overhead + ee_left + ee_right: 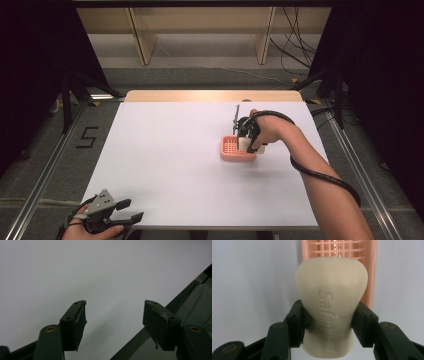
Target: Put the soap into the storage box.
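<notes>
Nearest me, at seven o'clock on the table (pixel 165 165), my left gripper (pixel 131 210) rests with jaws wide and nothing between them. Farther out, at two o'clock, my right gripper (pixel 327 322) is clamped across the waist of the soap bar (pixel 332 302), poised over the pink soap dish (pixel 231 149). The soap looks slick; released crooked, it could catch the dish's rim and tip out.
</notes>
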The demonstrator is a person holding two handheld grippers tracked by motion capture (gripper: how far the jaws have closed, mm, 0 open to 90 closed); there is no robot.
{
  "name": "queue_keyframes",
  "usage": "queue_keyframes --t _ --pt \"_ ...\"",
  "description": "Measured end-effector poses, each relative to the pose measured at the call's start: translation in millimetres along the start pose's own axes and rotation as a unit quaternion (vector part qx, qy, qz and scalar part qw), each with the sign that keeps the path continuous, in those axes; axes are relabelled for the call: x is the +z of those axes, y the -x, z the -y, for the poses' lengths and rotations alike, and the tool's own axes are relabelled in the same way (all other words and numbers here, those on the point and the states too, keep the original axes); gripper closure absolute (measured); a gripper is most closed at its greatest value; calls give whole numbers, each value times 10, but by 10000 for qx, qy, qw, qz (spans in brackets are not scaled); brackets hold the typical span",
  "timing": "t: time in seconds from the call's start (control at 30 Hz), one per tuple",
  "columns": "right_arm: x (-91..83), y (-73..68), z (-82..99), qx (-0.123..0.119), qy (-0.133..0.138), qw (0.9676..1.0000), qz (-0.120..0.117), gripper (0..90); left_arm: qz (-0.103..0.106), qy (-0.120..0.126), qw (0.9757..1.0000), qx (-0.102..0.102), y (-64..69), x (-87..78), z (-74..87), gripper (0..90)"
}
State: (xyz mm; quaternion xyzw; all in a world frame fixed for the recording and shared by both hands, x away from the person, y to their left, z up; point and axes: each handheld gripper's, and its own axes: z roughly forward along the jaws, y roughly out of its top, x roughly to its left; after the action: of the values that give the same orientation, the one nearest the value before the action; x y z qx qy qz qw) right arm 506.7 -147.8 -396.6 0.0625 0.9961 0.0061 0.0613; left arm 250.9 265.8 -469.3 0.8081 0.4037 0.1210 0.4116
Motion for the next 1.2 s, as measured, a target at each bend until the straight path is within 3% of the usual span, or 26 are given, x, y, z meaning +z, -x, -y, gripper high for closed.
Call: queue_keyframes --t 0.07,0.1,0.17,0.23,0.27,0.37,0.4,0.47,0.57,0.6,0.67,0.7,0.73,0.77,0.8,0.83,0.87,0.9,0.93,0.97,1.0,1.07,1.1,1.2 --pt "0 10 -4 -67 21 10000 37 506 0 62 10000 -56 9 9 2 346" --pt "-7 -4 -12 79 3 10000 -38 506 1 45 10000 -62 11 7 1 346" --pt "7 23 -13 -113 38 9999 25 506 -39 85 9999 -59 14 11 4 346" --pt "-12 -32 -30 310 -146 9994 -63 506 -8 41 10000 -33 7 2 -1 346" --pt "2 0 -36 43 -10 10000 18 506 -8 41 10000 -24 6 2 -1 346" --pt "18 4 -59 -17 -19 10000 13 506 -5 37 10000 -34 9 3 -1 346" --pt "32 31 -59 -206 27 9998 42 505 -4 39 10000 -35 9 3 -1 346" --pt "18 -11 -76 95 -108 9999 4 506 -5 35 10000 -26 6 2 -1 346" --pt "28 17 -91 -52 -15 10000 11 506 -3 32 10000 -25 6 2 -1 346" --pt "19 -9 -98 159 -105 9998 15 505 -14 89 9999 -66 14 7 1 346" --pt "17 -6 -105 184 -114 9998 11 506 7 34 10000 -50 10 1 -2 346" --pt "17 -6 -105 184 -114 9998 11 506 7 34 10000 -50 10 1 -2 347" --pt "32 35 -124 -77 22 10000 21 506 -30 100 9999 -66 18 11 3 346" --pt "32 35 -124 -77 22 10000 21 506 -30 100 9999 -66 18 11 3 346" --pt "28 -25 -128 366 -110 9993 -47 506 4 44 10000 -47 12 3 -2 346" --pt "28 -25 -128 366 -110 9993 -47 506 4 44 10000 -47 12 3 -2 346" --pt "36 3 -149 115 -47 9999 -7 505 1 60 10000 -51 13 6 -2 346" --pt "36 3 -149 115 -47 9999 -7 505 -2 39 10000 -30 9 2 -3 346" --pt "45 23 -162 -45 50 10000 -24 505 -39 105 9999 -64 18 10 1 346" --pt "32 -5 -169 168 -62 9998 -29 506 -36 104 9999 -66 18 9 1 346" --pt "42 23 -179 -15 55 10000 -3 506 13 49 10000 -40 11 2 -2 346" --pt "40 27 -184 -56 57 10000 5 506 8 75 10000 -18 8 6 2 347" --pt "30 8 -190 127 -20 9999 -67 506 -15 122 9999 -16 10 12 5 346" --pt "39 23 -209 -51 59 10000 1 506 -11 118 9999 -60 16 11 2 347"
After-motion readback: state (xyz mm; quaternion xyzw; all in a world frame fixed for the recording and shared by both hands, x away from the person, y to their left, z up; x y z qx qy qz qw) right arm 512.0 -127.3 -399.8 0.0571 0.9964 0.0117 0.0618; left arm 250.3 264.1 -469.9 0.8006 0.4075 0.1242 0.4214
